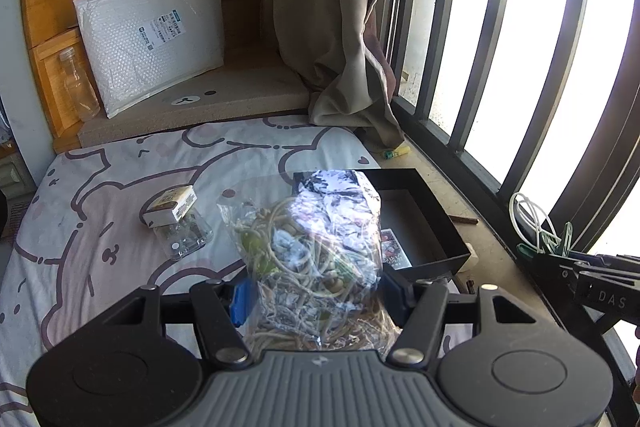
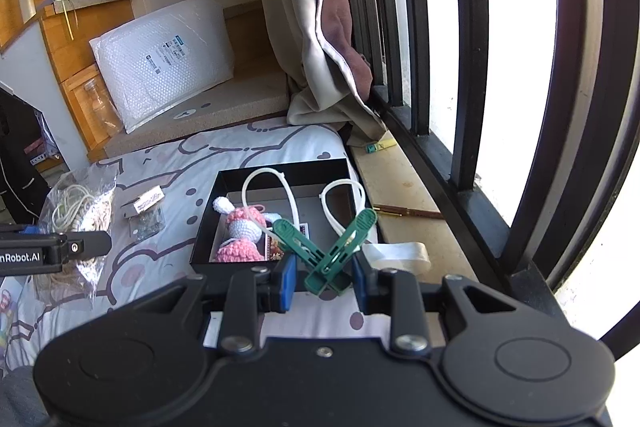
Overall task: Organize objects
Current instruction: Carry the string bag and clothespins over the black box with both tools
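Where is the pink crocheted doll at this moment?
In the right wrist view, the pink crocheted doll lies inside the black box on the bed, left of the green clothespin held by the right gripper.

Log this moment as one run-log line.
left gripper: shut on bag of cords | right gripper: shut on green clothespins | black box: holds crochet doll

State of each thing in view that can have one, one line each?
left gripper: shut on plastic bag of cord, held above the bed
right gripper: shut on green clothespins, white loops attached
black box: open, no lid, knitted doll lying inside
small jar: lying on its side, lid on
curtain: drawn aside, bunched in the corner
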Demonstrator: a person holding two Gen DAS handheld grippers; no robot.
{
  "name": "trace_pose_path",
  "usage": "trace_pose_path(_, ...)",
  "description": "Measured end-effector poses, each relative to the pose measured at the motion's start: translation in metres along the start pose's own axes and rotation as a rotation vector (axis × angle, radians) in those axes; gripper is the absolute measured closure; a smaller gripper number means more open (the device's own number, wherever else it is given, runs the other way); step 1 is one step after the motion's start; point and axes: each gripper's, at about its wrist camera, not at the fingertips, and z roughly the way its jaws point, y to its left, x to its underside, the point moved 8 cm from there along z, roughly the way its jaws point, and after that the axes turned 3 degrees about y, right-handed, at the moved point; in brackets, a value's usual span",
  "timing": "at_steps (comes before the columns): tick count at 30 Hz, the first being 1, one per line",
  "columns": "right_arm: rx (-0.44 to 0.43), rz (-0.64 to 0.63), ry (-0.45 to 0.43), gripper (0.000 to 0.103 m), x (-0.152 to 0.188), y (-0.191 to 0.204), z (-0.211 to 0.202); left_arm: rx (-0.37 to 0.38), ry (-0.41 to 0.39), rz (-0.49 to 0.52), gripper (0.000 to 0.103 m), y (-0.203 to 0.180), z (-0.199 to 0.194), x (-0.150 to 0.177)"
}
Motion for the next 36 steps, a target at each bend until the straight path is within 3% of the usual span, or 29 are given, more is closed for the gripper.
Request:
trace_pose_path(9,-0.007,0.010,0.014,0.073,0.003,-0.006,0.010,0.041,-0.011,0.003,0.040,-0.014,0.016,-0.008)
trace_pose_path(18,0.004,0.022,0.013,0.073,-0.001,-0.017,0.018,0.127,-0.044,0.022,0.040,-0.041,0.045,-0.036)
trace_pose_path(32,0.002,0.027,0.001,0.073,-0.021,-0.024,0.049,0.277,0.008,-0.012,0.040,-0.067,0.122,-0.073)
trace_pose_path(36,0.006,0.031,0.002,0.073,-0.021,-0.026,0.057,0.315,0.016,0.054,0.041,-0.071,0.146,-0.085)
